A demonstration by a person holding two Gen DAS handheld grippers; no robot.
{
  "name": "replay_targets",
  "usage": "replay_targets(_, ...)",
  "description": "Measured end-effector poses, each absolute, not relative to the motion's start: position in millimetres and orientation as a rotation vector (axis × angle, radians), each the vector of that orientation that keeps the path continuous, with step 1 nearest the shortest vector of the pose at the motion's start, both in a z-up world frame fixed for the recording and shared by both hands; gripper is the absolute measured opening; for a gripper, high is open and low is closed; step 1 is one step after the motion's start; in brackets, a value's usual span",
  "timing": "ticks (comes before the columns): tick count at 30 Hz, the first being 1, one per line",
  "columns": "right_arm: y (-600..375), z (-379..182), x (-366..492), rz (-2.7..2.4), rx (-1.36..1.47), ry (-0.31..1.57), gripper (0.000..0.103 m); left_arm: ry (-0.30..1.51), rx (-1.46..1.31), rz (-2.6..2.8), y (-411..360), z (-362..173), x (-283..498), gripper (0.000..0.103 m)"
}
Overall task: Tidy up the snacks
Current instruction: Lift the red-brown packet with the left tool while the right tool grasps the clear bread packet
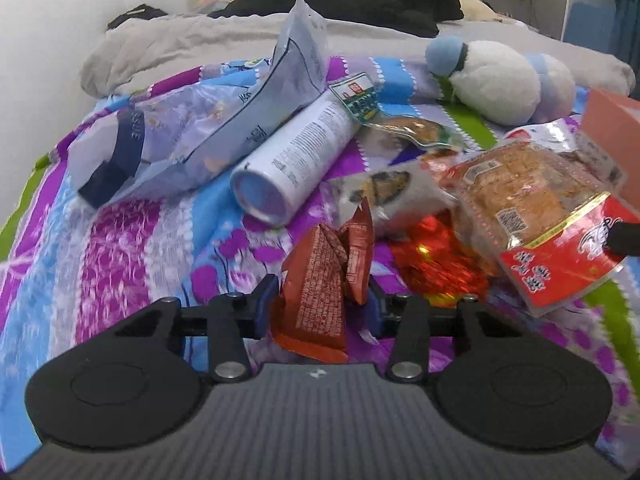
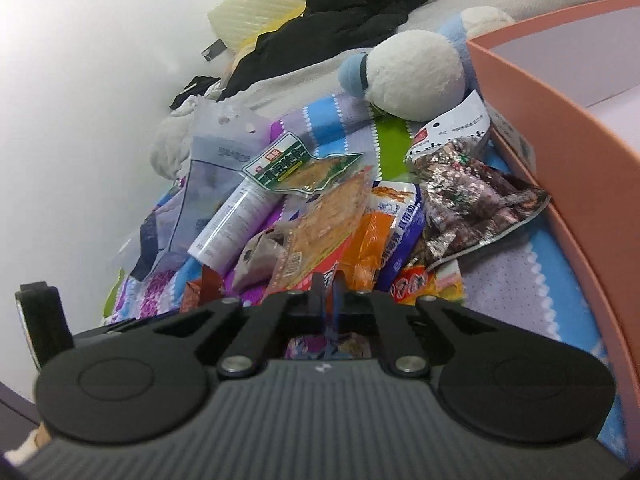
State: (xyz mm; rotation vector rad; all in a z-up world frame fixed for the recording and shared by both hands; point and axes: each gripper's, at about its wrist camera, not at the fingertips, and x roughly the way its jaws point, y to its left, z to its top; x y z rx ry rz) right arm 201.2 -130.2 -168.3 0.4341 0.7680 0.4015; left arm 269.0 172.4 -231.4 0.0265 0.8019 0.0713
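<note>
The left gripper [image 1: 320, 304] has its jaws pressed on a crumpled orange-brown snack packet [image 1: 316, 284], which stands upright between the pads just above the striped bedspread [image 1: 120, 248]. At about two o'clock from it a clear pack with a red end [image 1: 532, 208] is lifted over the pile. The right gripper [image 2: 329, 292] has its jaws pinched nearly together on the red edge of that clear pack [image 2: 316, 236]. At eleven o'clock from the left gripper a white canister [image 1: 296, 156] lies on its side, touching a pale blue bag [image 1: 208, 128]. A pink box [image 2: 560, 128] stands at two o'clock from the right gripper, with a dark foil bag [image 2: 476, 204] leaning against its wall. A white plush toy [image 2: 416, 76] lies beyond the pile.
</note>
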Motion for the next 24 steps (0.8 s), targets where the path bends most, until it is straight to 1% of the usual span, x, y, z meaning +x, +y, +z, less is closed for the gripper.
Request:
replay_targets(13, -176.2, -159.5, 120.6, 0.403, 0.378, 0.824, 0.003, 0.858, -0.165, 0.076, 119.9, -207.4, 186.0, 0.050)
replay_targets(18, -198.7, -160.2, 92.2, 0.390, 0.373, 0.861, 0.003, 0.866, -0.163, 0.064, 100.7, -199.3, 160.6, 0.050)
replay_targets(24, -222.2, -161.3, 65.1, 0.368, 0.358, 0.879, 0.003, 0.898, -0.191, 0.055, 87.5, -200.5, 148.0, 0.050)
